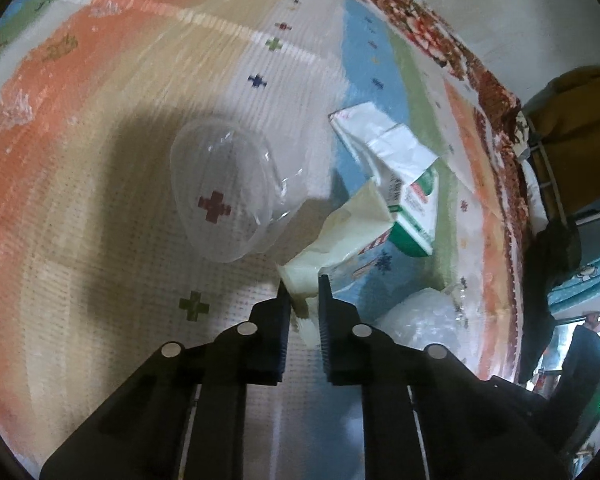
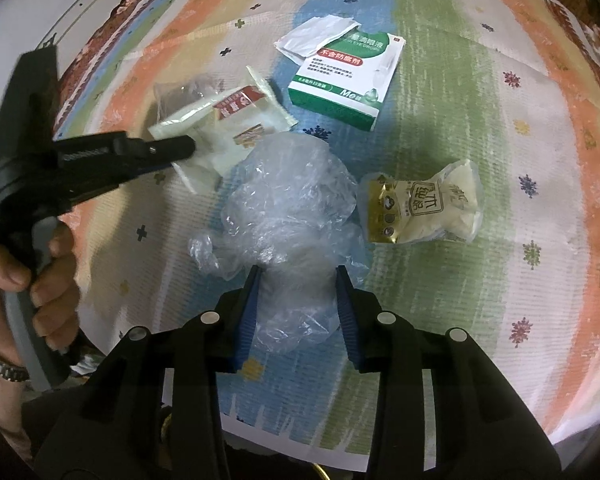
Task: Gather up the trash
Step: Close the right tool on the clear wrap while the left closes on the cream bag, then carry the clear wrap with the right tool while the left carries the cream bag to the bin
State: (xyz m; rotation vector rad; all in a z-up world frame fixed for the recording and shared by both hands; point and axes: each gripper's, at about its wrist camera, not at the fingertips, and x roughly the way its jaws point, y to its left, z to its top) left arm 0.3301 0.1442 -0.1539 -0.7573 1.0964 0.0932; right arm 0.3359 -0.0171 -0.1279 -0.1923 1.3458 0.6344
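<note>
My left gripper [image 1: 303, 289] is shut on the corner of a pale cream wrapper [image 1: 340, 236], which also shows in the right wrist view [image 2: 228, 120] with the left gripper [image 2: 188, 148] on it. My right gripper [image 2: 298, 276] is open, its jaws on either side of a crumpled clear plastic bag [image 2: 292, 200]. A green and white medicine box [image 2: 340, 80] with torn white paper lies beyond. A gold and cream snack packet [image 2: 424, 204] lies to the right. A clear plastic lid [image 1: 224, 188] lies left of the wrapper.
Everything lies on a table under a striped pastel cloth [image 2: 520, 128] with small cross marks. The table's near edge [image 2: 340, 452] is just below my right gripper. A yellow cloth [image 1: 580, 108] and dark clutter lie beyond the table's right edge.
</note>
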